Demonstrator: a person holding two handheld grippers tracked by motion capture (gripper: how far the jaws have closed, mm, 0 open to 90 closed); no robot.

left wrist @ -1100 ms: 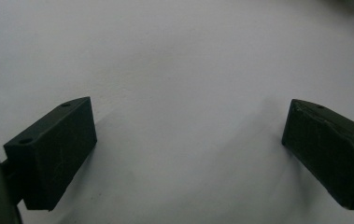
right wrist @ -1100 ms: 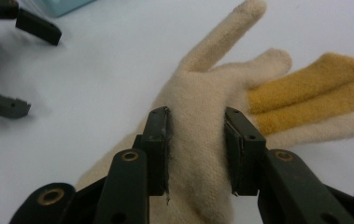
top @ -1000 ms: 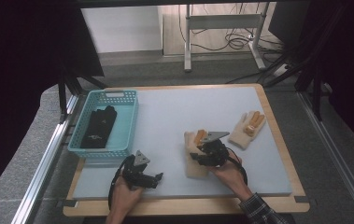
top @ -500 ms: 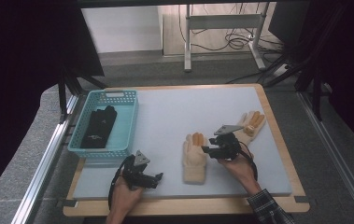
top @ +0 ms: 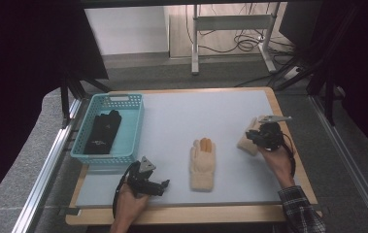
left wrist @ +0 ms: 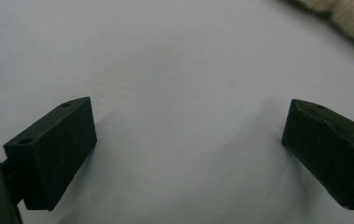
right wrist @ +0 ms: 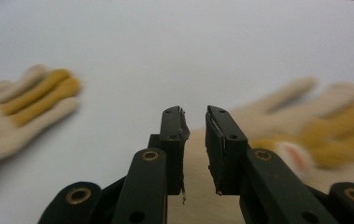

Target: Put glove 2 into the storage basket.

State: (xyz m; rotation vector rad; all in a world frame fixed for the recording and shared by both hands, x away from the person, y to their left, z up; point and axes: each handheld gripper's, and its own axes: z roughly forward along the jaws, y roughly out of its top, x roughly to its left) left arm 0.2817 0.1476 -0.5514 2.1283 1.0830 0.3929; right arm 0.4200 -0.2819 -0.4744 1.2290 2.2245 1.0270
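Jaws of the right hand-held gripper (right wrist: 194,135) stand nearly together with a thin gap, and cream knit of a glove (right wrist: 305,126) shows through the gap, so whether they pinch it cannot be told. That glove (top: 247,141) lies near the tabletop's (top: 181,111) right edge, under the gripper (top: 255,138). The left hand-held gripper (left wrist: 188,144) is released, jaws wide over bare surface near the front edge, left of centre (top: 159,184). A second glove (top: 202,163), cream with orange fingers, lies flat near the middle of the front. At the left edge sits a teal basket (top: 123,99) holding a black glove (top: 101,132).
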